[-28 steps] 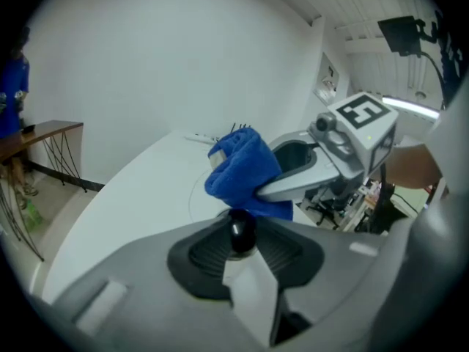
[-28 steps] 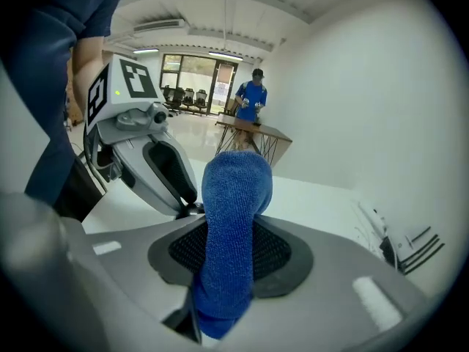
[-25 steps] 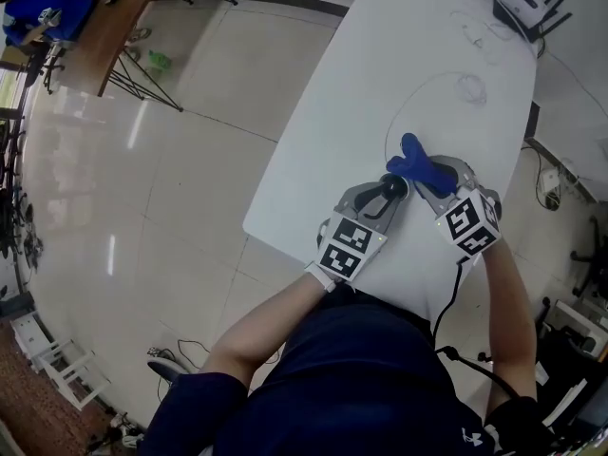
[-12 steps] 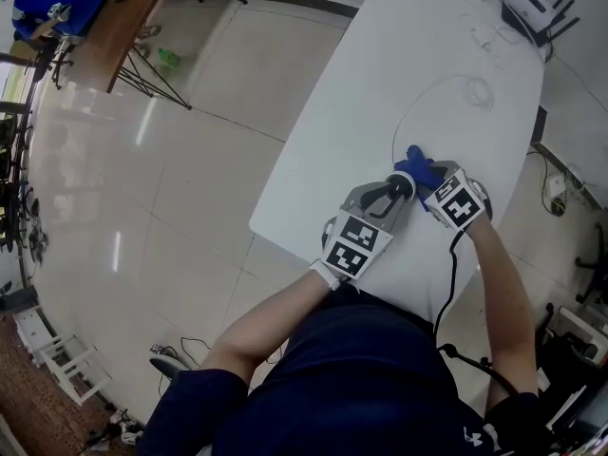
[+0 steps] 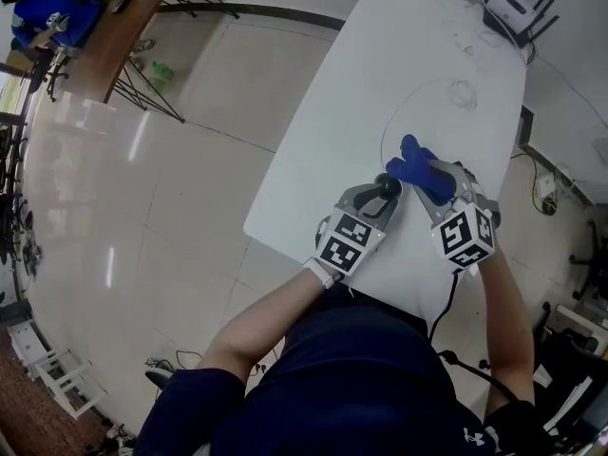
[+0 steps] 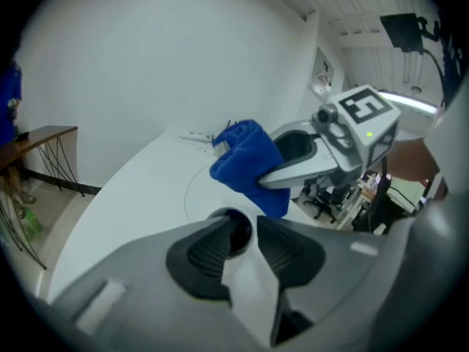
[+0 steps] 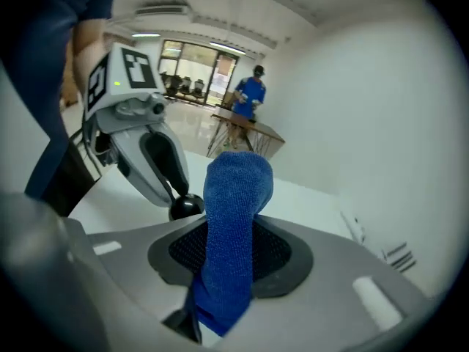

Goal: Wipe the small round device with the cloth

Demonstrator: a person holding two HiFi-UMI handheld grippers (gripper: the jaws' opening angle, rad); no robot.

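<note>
Small round device (image 7: 187, 206), black: between the fingertips of the left gripper (image 6: 234, 235), whose jaws have just been opening slightly yet touch it, apparently steadying it on the table (image 5: 361, 112); blue cloth (image 7: 236, 196): clamped in the right gripper (image 5: 439, 186), free end beyond its fingertips, just beside the device for wiping.

Head camera high above the table (image 5: 399, 65), steeply downward; tool cameras close along their jaws, cloth (image 6: 245, 161) common to all.

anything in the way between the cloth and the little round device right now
Nothing visible. The cloth, clamped in the right gripper, sits right beside the small round device with nothing between them. The left gripper holds the device at its jaw tips; its jaws have just been opening slightly.
</note>
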